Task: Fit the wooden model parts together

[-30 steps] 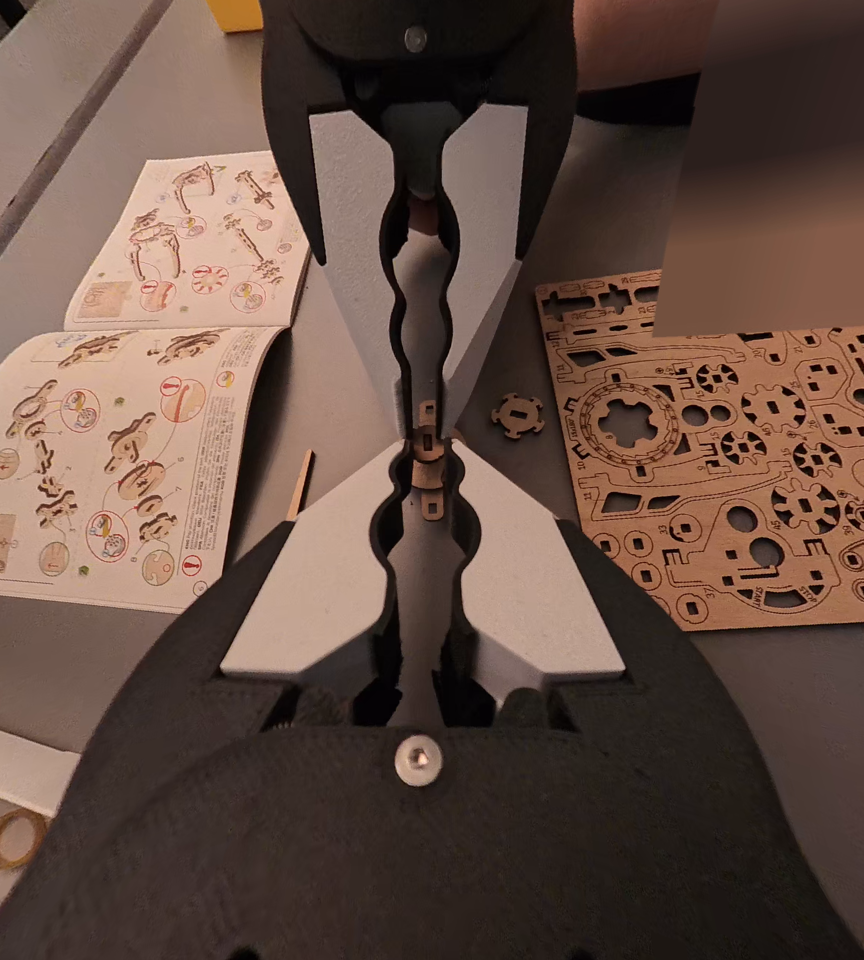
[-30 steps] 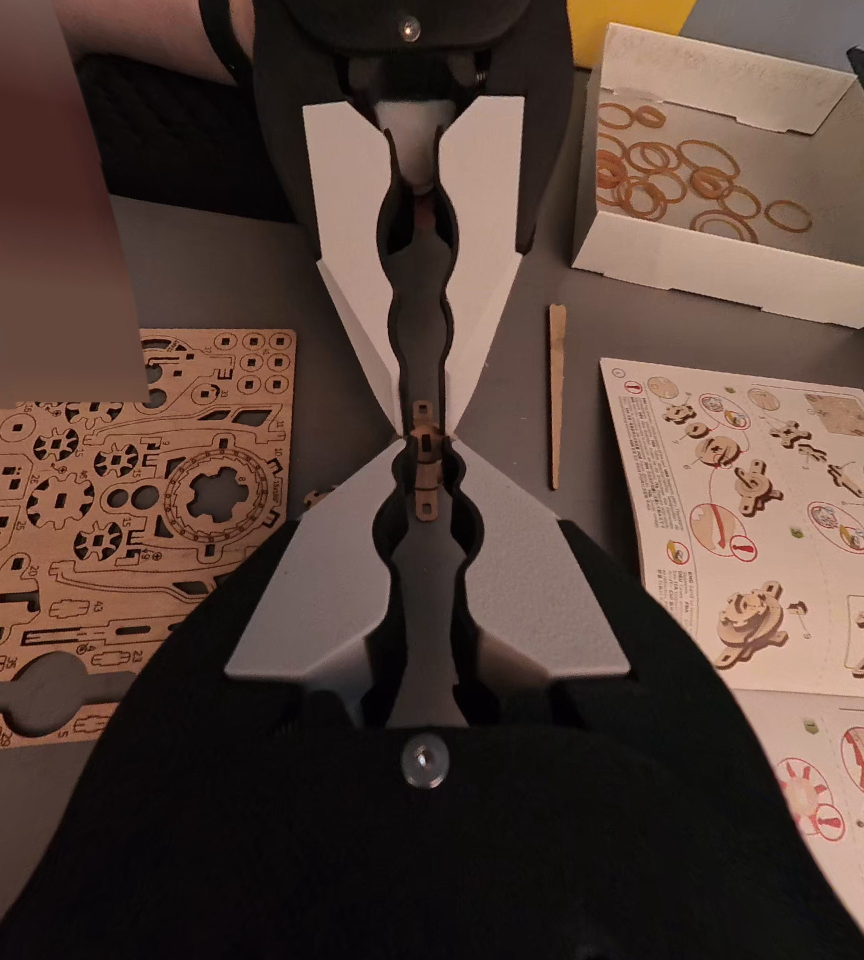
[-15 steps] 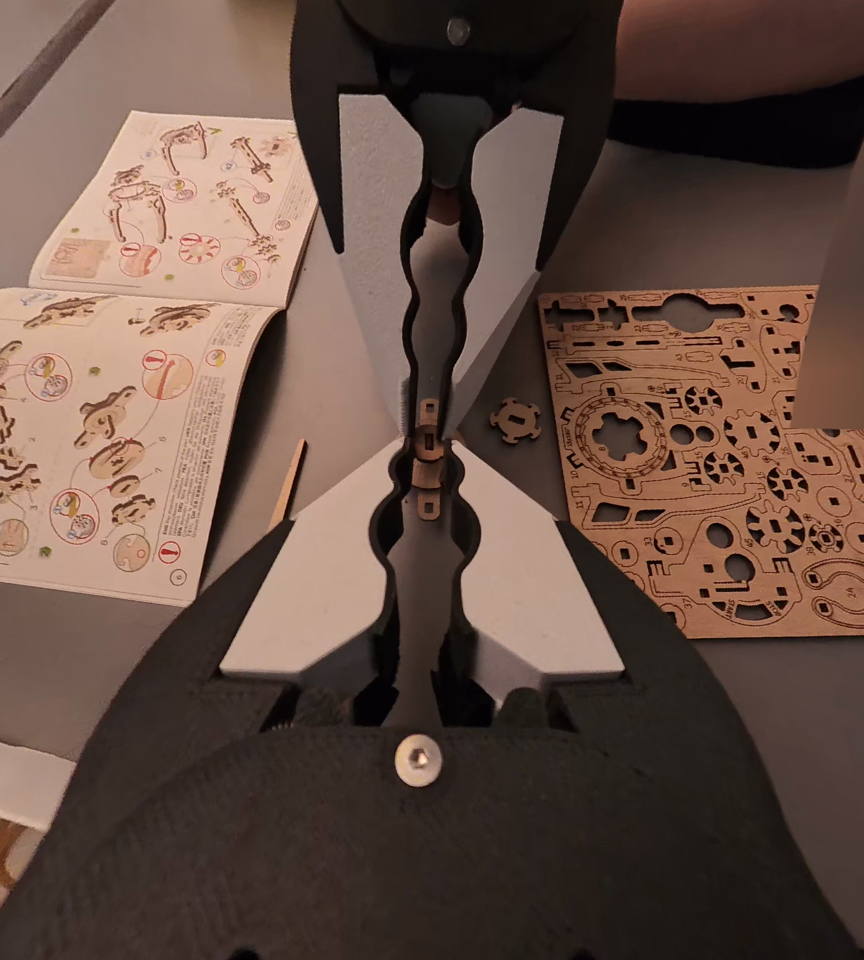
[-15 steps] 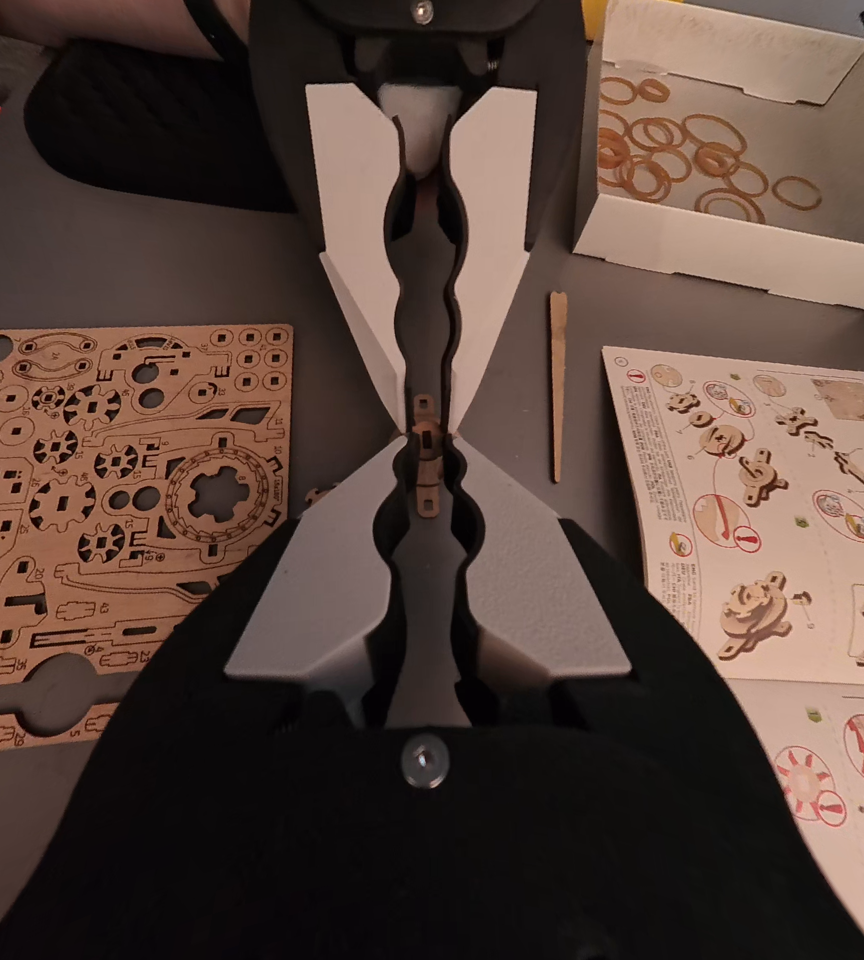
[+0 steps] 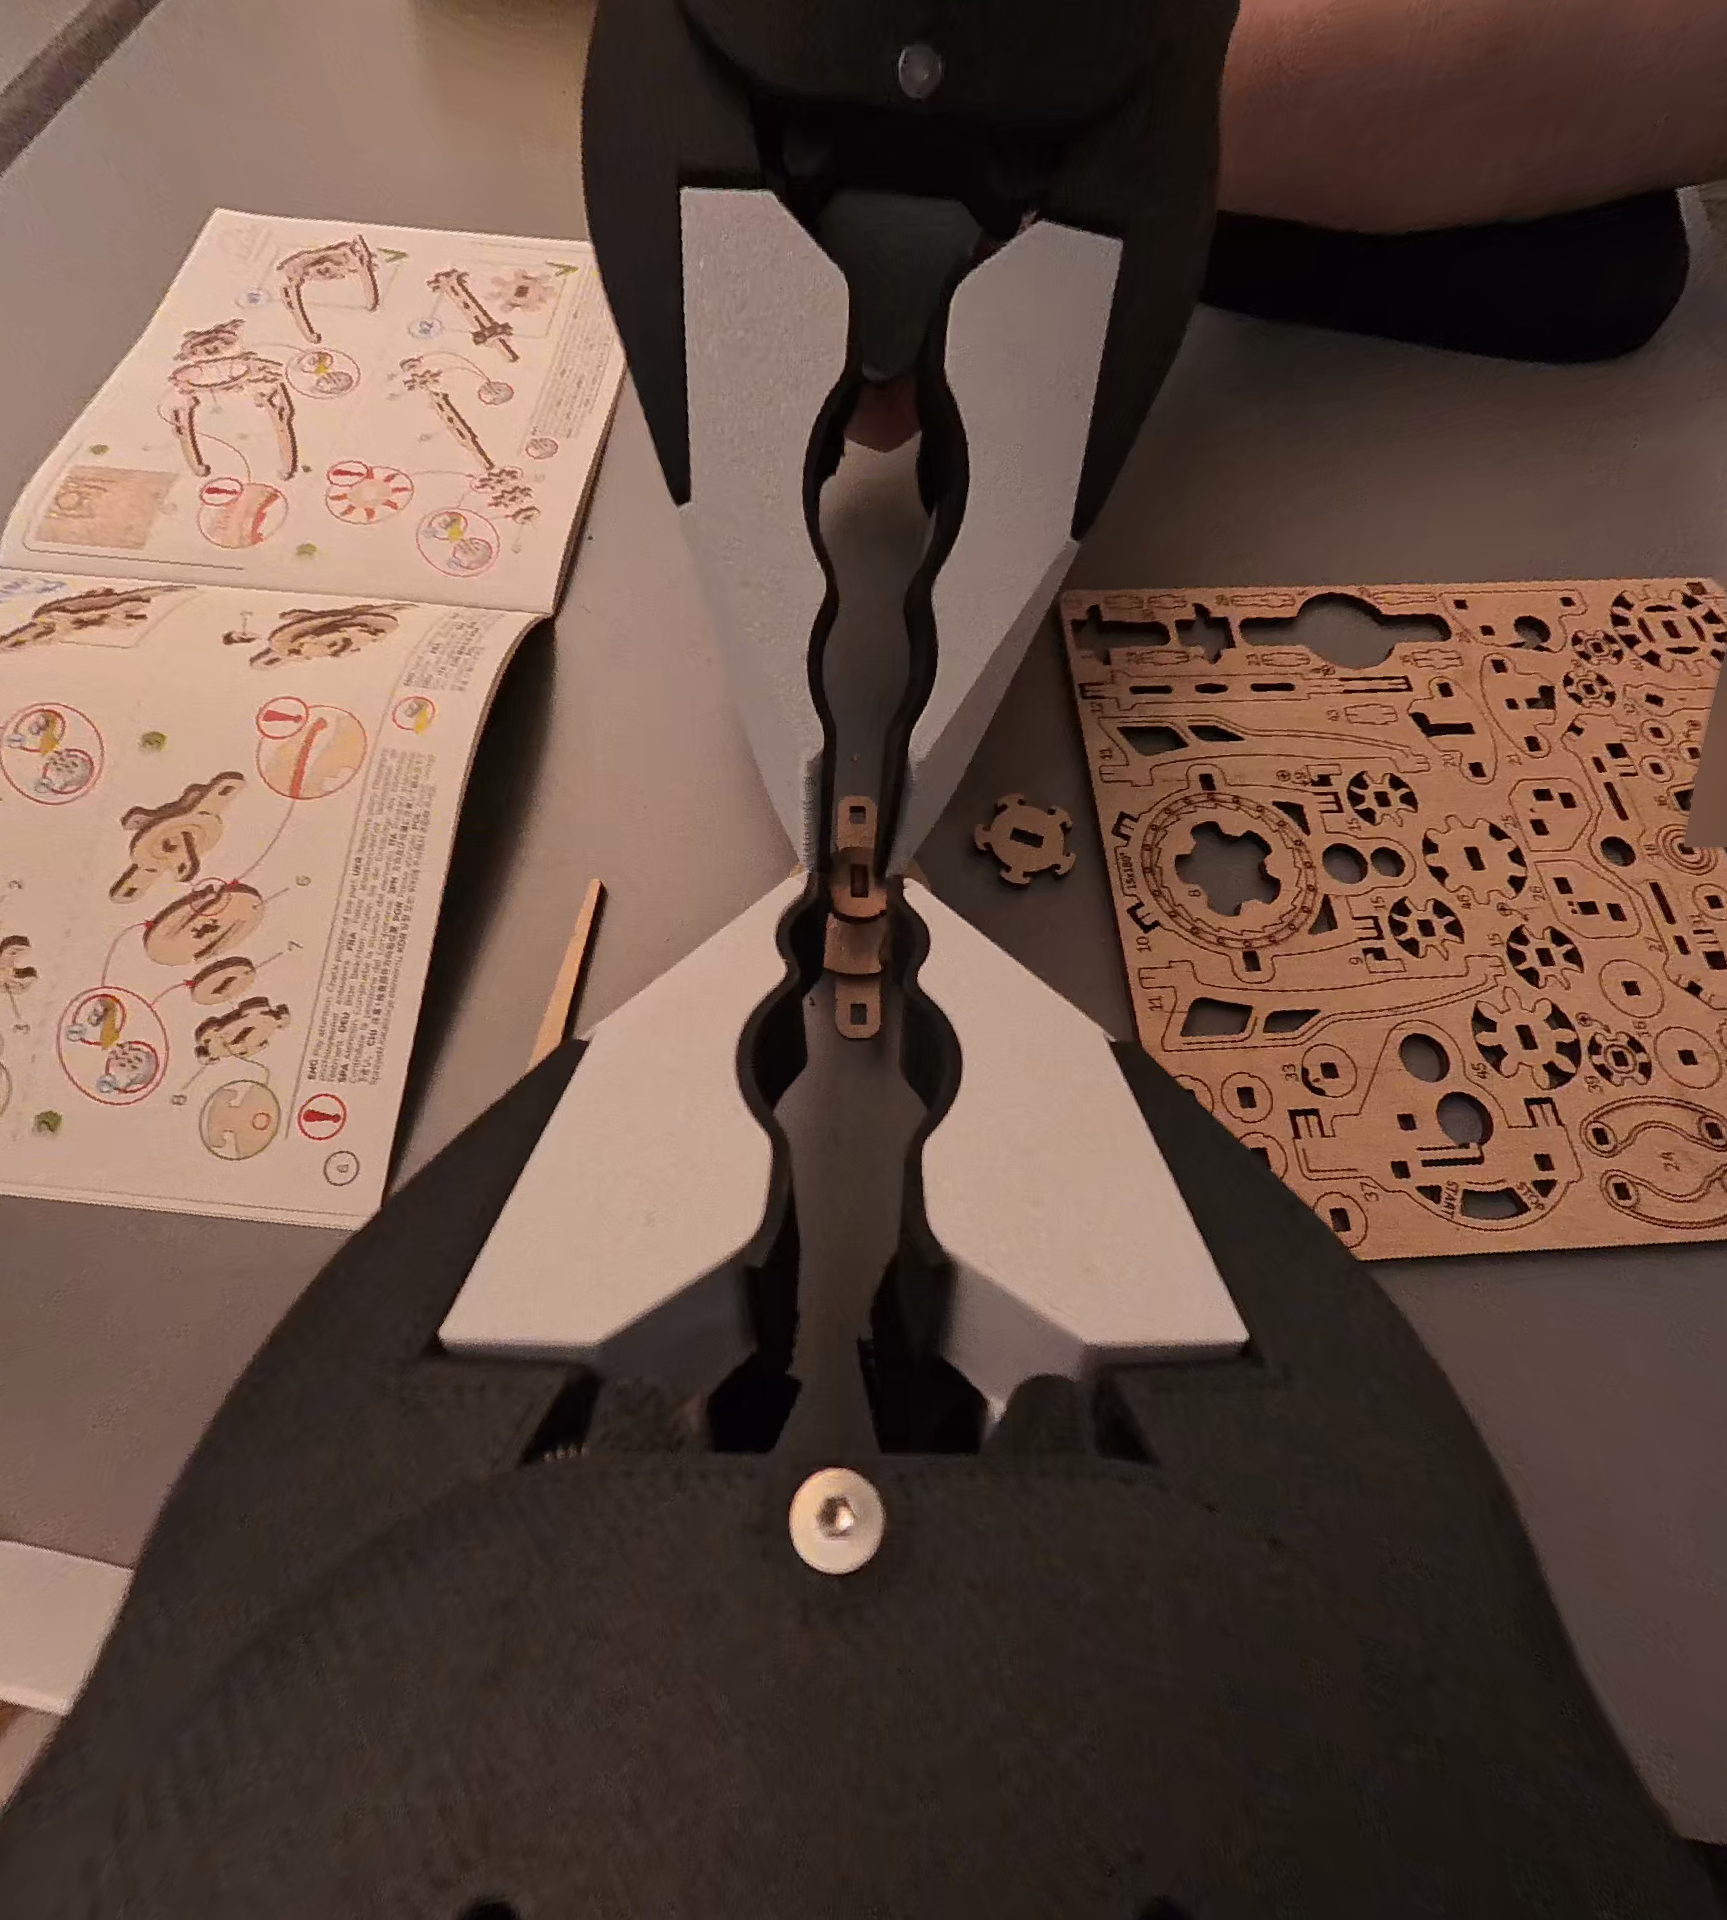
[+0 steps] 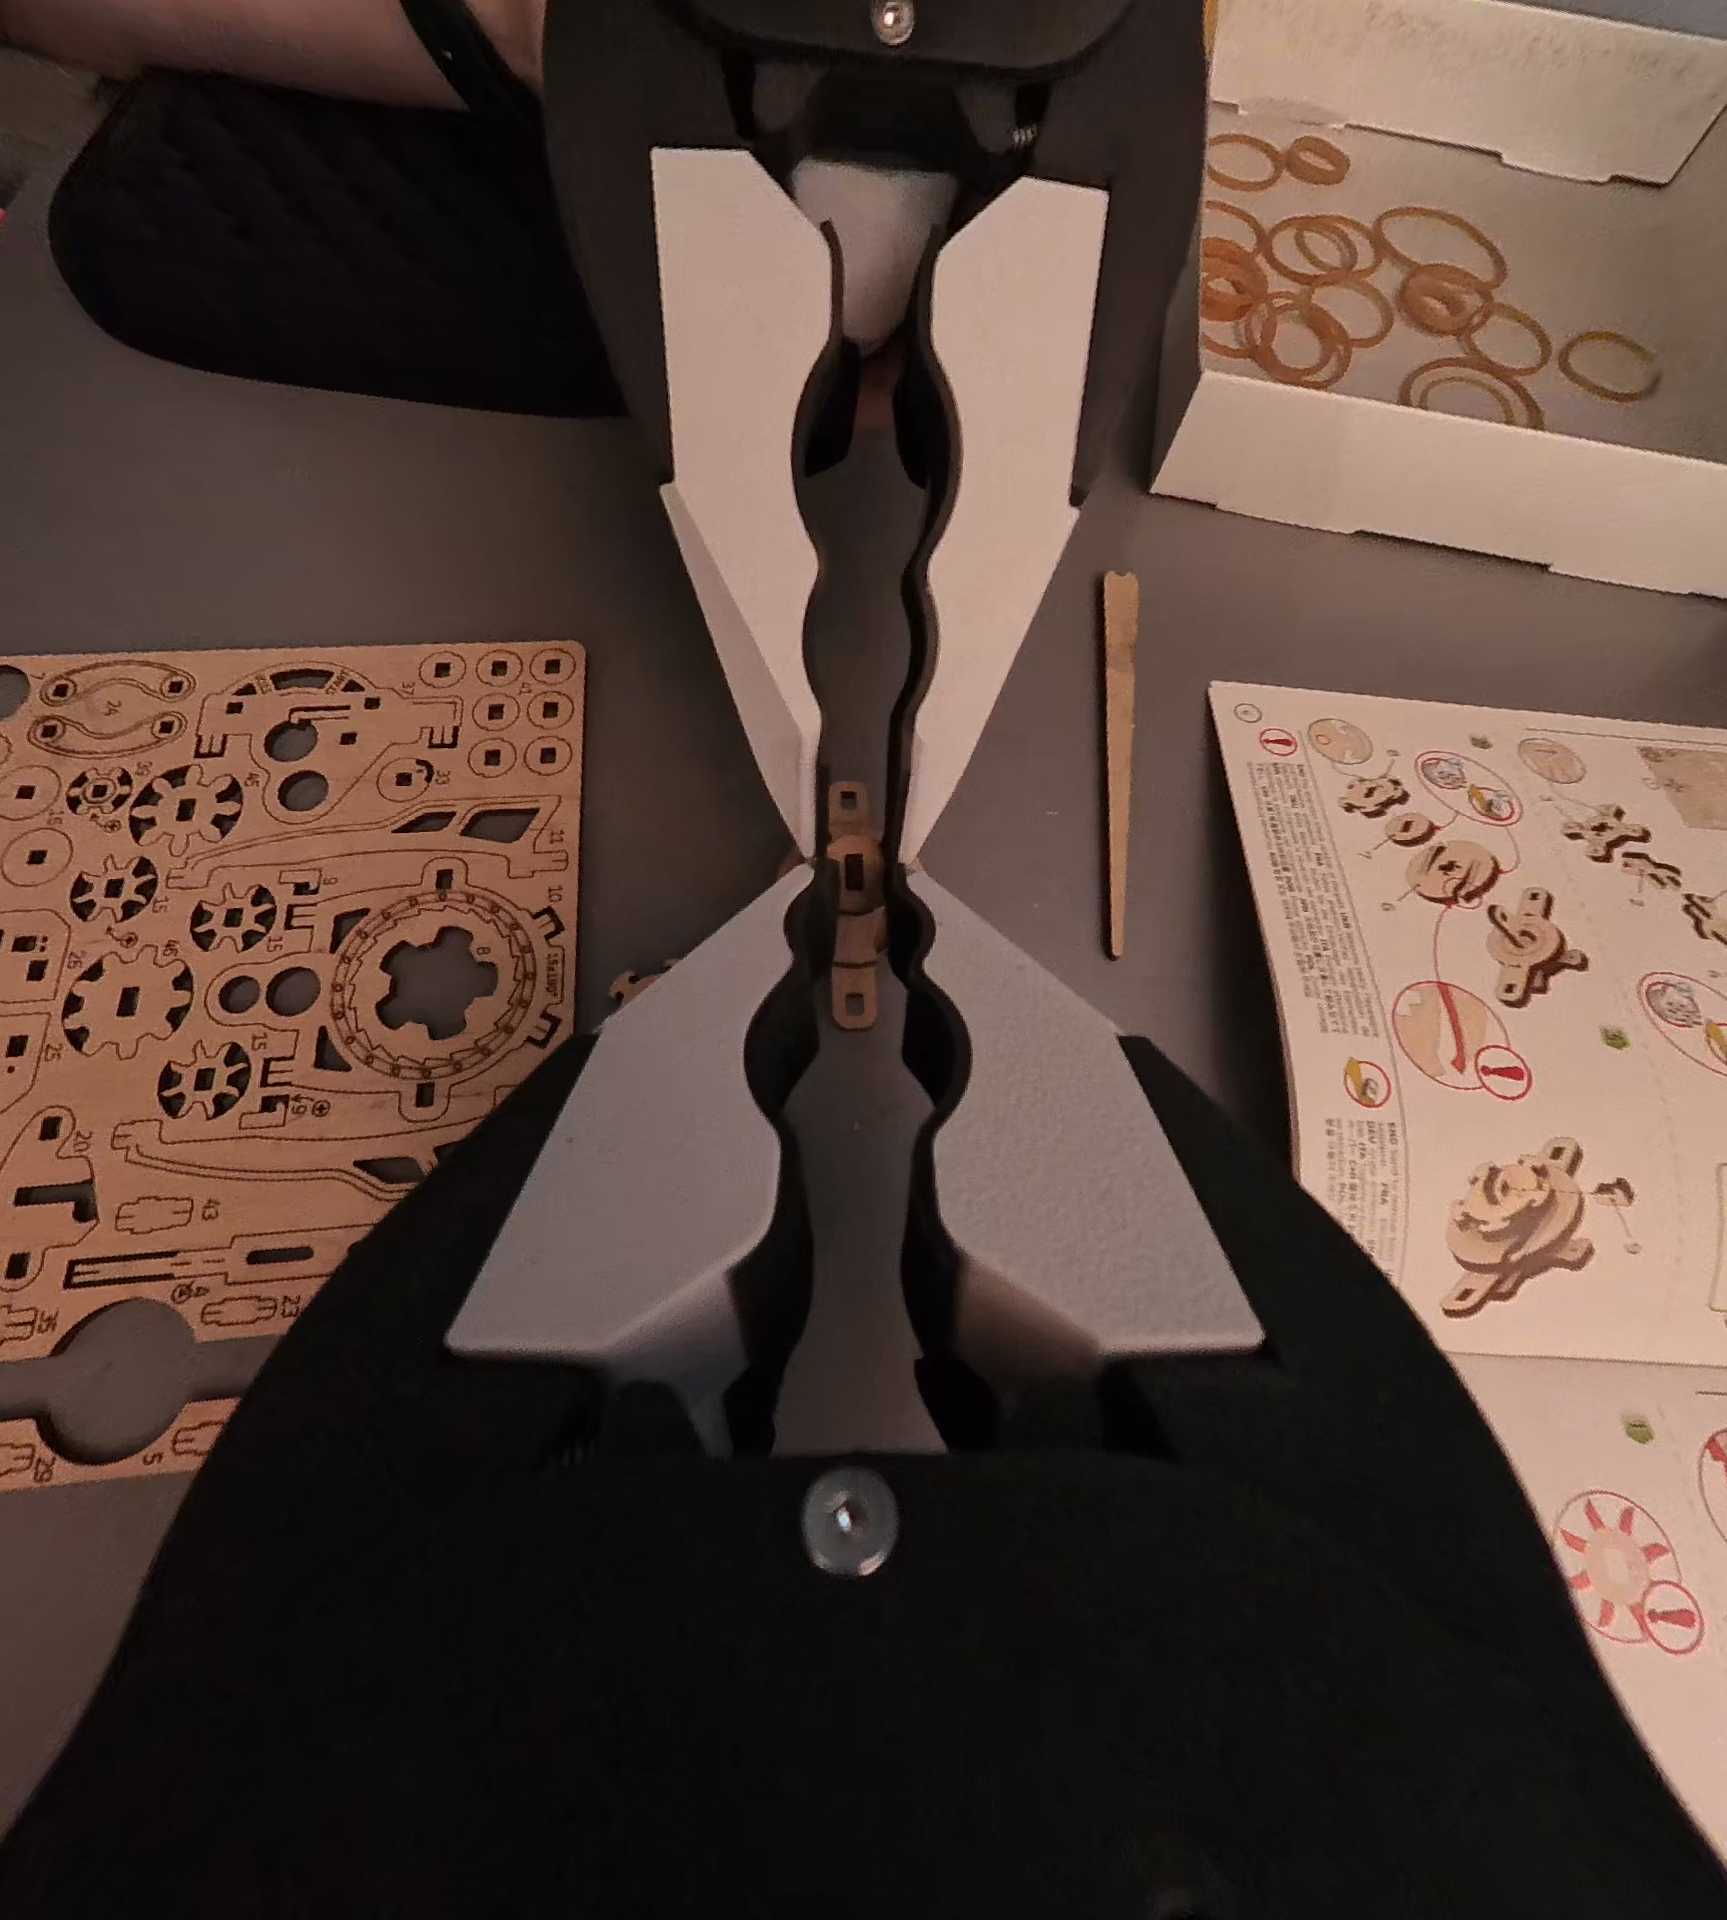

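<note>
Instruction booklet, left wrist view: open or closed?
Open. The instruction booklet lies spread flat on the grey table, two illustrated pages up, fold between them visible, beside the wooden stick.

Left gripper meets right gripper tip to tip; booklet lies left, wooden sheet right.

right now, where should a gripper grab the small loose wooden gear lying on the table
Probably across two opposite outer teeth of the small loose notched wooden gear, coming straight down from above. It lies flat on the grey table, so no face is graspable; only its thin rim is, and it is clear of the cut-out plywood parts sheet.
</note>
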